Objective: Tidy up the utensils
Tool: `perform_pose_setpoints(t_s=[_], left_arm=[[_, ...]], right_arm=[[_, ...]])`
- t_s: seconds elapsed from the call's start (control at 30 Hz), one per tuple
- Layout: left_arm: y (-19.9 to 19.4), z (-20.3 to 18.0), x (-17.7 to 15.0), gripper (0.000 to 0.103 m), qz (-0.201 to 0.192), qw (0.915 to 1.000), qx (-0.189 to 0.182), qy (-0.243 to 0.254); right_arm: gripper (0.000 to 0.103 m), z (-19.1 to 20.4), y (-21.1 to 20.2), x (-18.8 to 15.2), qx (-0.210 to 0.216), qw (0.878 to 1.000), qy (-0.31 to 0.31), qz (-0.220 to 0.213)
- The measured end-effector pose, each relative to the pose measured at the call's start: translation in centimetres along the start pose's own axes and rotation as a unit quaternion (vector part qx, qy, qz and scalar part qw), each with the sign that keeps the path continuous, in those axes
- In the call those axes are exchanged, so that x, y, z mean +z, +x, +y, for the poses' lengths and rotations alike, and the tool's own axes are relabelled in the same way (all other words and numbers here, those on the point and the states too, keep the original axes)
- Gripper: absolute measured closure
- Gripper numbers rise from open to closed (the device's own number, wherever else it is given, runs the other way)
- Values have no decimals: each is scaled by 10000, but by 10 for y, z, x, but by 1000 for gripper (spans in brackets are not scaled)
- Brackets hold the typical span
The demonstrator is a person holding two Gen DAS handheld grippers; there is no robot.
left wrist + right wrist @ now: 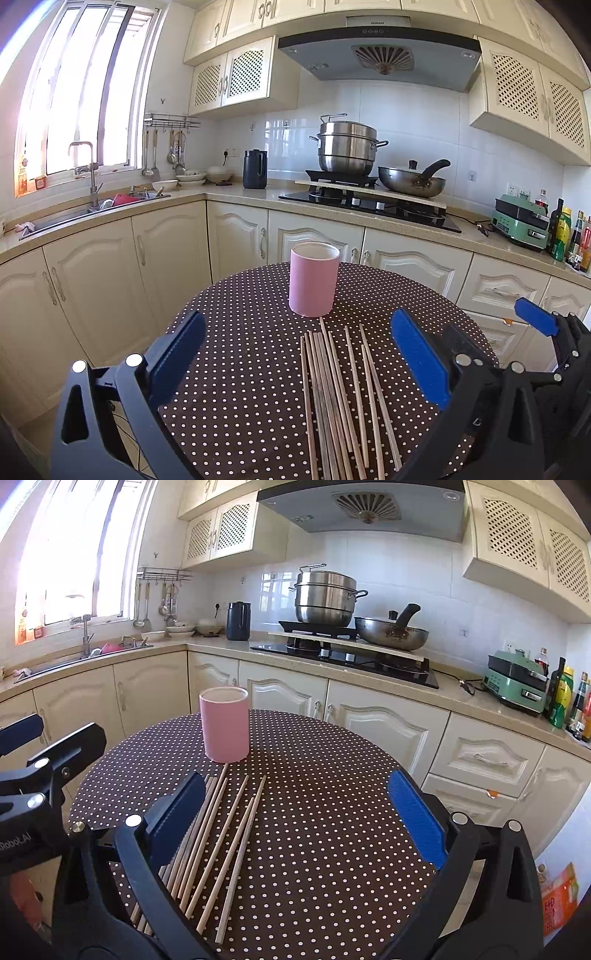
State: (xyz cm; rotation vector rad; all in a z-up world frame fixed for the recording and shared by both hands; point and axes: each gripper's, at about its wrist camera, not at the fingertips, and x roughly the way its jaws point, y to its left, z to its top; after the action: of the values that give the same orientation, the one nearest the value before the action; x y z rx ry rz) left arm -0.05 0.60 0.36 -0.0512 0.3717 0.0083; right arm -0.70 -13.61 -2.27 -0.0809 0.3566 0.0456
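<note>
Where sorting is not yet begun, wooden chopsticks (332,398) are recorded loose on the dotted desk (236,332), fanned just before the pink holder (314,282), one tip touching its base. Left claw (295,365) and right claw (291,819) are held released, empty. Risk judged: holder toppled, or adjacent sticks scattered, by a wide pinch.

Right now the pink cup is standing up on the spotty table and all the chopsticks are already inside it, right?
Not quite. The pink cup does stand upright on the spotty table, but the chopsticks are not inside it. They lie flat on the table in front of the cup, and both wrist views show this. Both grippers are open and hold nothing.
</note>
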Motion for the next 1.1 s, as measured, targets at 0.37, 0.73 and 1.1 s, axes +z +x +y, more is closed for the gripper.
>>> perform_pose_setpoints(t_s=[0.37,0.73,1.1], left_arm=[[0,2,-1,4,-46,10000,8,4],[-5,3,-1,4,-128,9998,169,47],[-6,6,-2,4,-135,9997,197,12]], right_arm=[[6,0,-1,1,-83,10000,33,20],[6,-5,0,1,-6,9999,106,74],[6,-10,-3,1,-10,9998,191,42]])
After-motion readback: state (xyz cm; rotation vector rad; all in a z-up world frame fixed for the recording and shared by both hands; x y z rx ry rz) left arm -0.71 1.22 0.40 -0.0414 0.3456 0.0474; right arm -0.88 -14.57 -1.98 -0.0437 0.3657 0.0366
